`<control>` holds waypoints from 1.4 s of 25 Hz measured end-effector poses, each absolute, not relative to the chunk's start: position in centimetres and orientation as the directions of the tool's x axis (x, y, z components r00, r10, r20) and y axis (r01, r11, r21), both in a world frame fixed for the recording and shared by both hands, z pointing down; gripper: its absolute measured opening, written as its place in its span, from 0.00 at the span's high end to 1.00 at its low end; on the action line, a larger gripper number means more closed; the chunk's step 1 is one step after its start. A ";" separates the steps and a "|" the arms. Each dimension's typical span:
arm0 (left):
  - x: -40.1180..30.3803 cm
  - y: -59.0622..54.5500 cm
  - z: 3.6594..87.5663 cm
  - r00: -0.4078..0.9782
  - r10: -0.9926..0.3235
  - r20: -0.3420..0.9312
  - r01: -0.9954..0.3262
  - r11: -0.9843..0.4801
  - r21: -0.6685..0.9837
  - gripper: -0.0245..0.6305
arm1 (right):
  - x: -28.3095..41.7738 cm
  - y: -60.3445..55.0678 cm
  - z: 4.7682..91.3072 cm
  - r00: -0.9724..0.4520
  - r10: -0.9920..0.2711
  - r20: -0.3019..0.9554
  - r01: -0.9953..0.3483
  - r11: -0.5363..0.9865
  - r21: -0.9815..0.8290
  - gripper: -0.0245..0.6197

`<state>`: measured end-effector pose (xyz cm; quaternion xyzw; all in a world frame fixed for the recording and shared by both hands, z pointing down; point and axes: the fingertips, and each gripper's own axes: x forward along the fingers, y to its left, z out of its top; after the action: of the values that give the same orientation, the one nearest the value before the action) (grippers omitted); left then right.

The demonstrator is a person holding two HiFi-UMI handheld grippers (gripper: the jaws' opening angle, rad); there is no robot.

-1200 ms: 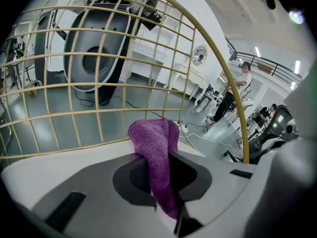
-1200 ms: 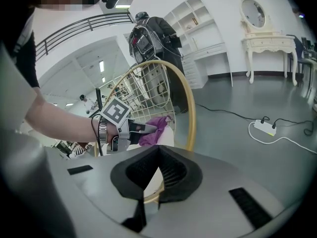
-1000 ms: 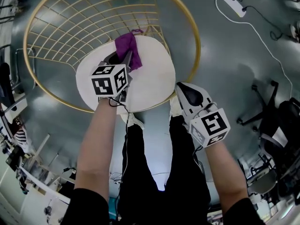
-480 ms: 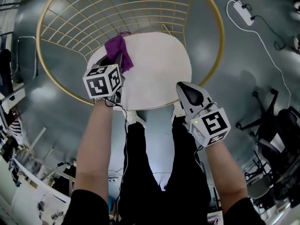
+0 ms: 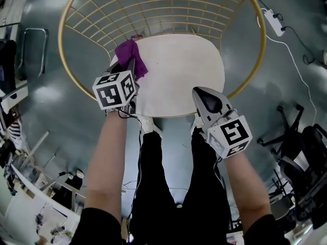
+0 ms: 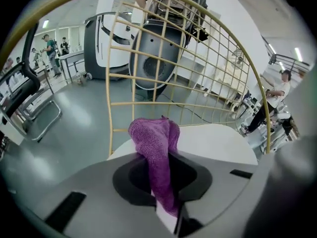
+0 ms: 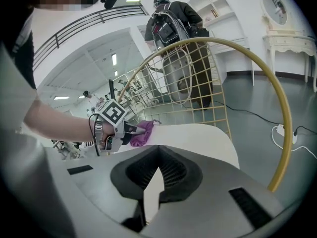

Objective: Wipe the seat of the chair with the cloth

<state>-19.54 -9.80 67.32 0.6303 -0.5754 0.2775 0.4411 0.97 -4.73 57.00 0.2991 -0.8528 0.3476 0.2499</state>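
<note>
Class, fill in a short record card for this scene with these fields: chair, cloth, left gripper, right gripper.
Chair: white seat, gold wire back
Cloth: purple cloth, bunched, at the seat's far left corner
Left gripper: left gripper shut on the cloth, over the seat's left side
Right gripper: right gripper jaws together, nothing between them, near the seat's front right edge
</note>
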 end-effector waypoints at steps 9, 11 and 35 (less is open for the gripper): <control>-22.9 -7.5 66.6 0.135 -0.484 0.865 -0.966 0.128 0.223 0.87 | -2.3 -3.7 56.0 -0.709 -0.321 0.629 -0.664 0.606 -0.439 0.94; -23.1 -7.0 66.5 0.126 -0.486 0.865 -0.966 0.139 0.219 0.87 | -2.5 -3.6 55.8 -0.709 -0.319 0.629 -0.660 0.613 -0.434 0.94; -22.8 5.6 63.9 0.230 -0.457 0.859 -0.902 0.232 0.365 0.87 | -3.7 1.4 49.4 -0.720 -0.366 0.590 -0.642 0.674 -0.365 0.94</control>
<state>-22.77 5.57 63.94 0.5825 -0.5832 0.2116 0.5253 -3.65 1.39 49.43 0.2856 -0.8823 0.2853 0.2421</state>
